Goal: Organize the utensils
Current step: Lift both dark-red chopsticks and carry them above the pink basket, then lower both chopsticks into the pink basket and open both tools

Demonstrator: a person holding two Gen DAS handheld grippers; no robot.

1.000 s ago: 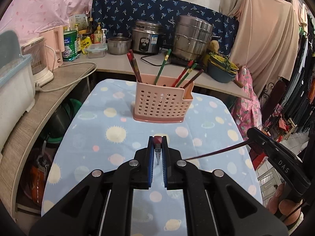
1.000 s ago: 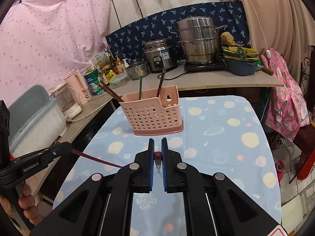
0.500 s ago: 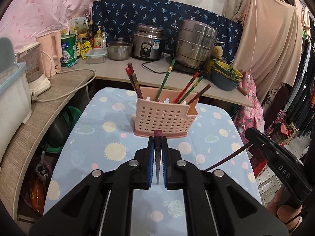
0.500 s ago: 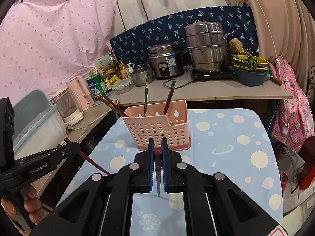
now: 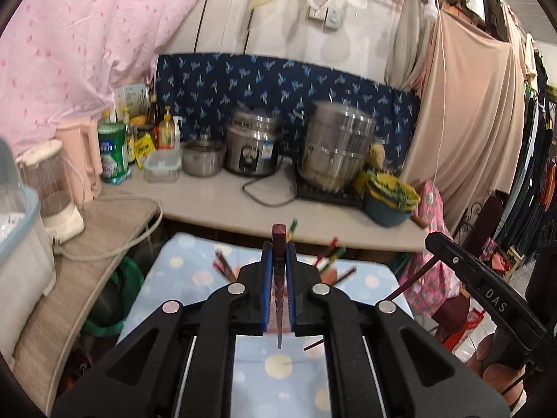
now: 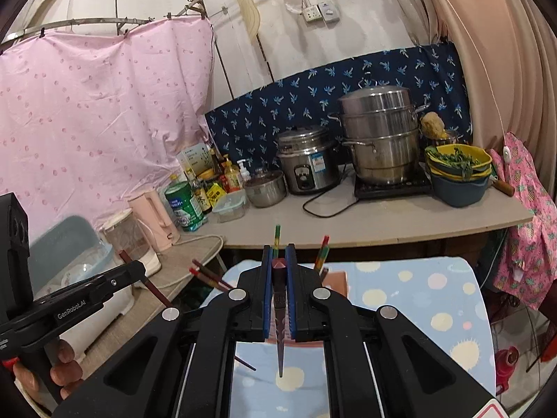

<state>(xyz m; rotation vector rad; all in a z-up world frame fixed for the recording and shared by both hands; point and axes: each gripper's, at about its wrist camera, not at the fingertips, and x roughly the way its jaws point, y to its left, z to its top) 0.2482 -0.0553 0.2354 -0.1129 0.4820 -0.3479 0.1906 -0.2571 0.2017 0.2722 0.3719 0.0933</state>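
Left gripper [image 5: 279, 291]: clenched on a dark red chopstick [image 5: 278, 268], blunt end sticking up past the blue pads, thin tip hanging down over the table [image 5: 181, 264] with its pale blue dotted cloth. Right gripper [image 6: 279, 292]: likewise clenched on a second dark red chopstick [image 6: 278, 299], point downward above the cloth. Each gripper also caught at the edge of the other's view, its chopstick slanting down toward the table. Fingers [image 6: 64, 371] of the person's hand wrapped round the left gripper's handle, low in the right wrist view's left corner.

Just beyond the jaws, near the table's far edge: a pink perforated holder [image 6: 336, 280], mostly hidden behind the grippers, with red, green and multicoloured chopsticks [image 6: 322, 250] fanning out of its top.

Past the far edge: a counter [image 6: 400, 219] carrying a rice cooker [image 6: 306, 165], a stacked steel steamer [image 6: 381, 136], stacked bowls [image 6: 457, 174] of greens, bottles and a green tin [image 6: 182, 207]. Behind those, a dark blue patterned cloth [image 6: 313, 104] and a pink sheet [image 6: 97, 104].
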